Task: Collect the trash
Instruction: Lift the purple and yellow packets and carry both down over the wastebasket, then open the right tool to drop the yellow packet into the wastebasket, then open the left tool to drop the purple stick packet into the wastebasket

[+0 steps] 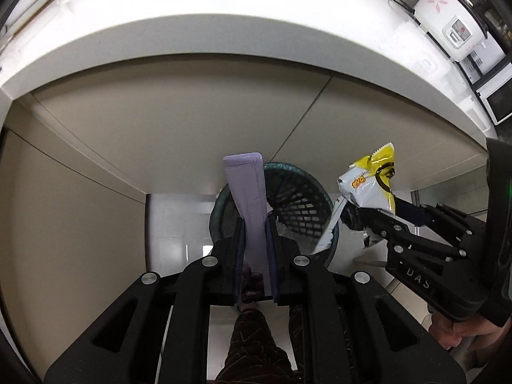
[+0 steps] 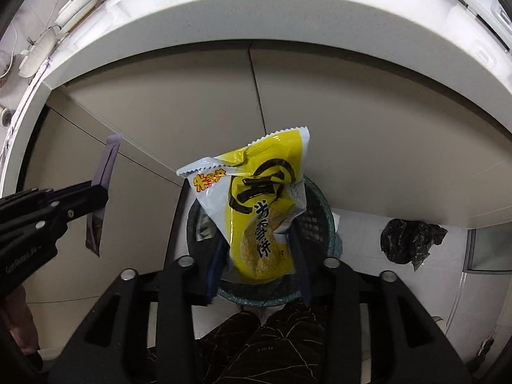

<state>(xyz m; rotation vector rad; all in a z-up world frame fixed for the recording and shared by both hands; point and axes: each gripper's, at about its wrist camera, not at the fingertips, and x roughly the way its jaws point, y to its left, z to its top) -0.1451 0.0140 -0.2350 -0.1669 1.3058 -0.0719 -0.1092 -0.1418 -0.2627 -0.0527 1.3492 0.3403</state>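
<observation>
Right wrist view: our right gripper [image 2: 259, 252] points steeply down over the bin [image 2: 323, 220], a dark mesh basket on the floor by the cabinet. The yellow packet [image 2: 256, 211] hangs between its jaws, which stand apart on either side of it; we cannot tell whether either pad still touches the film, so we judge the hold loose or already given up. No earlier frame is at hand to compare.

The packet is thin glossy film, light, crinkly and slippery, with some bulk in its lower half. We judge it safest gripped across that fuller lower part or at a crimped end seam, since flat film slides out of a light pinch.

In the left wrist view our left gripper [image 1: 256, 249] is clamped tight on the lilac sachet [image 1: 248, 192], holding its lower part so that the top stands up past the fingertips, over the bin's near rim. The sachet is a narrow, flat, fairly stiff strip, light too, and it should drop cleanly once let go.

Both pieces hang directly above the bin mouth, the sachet to the left of the packet, apart from it.
</observation>
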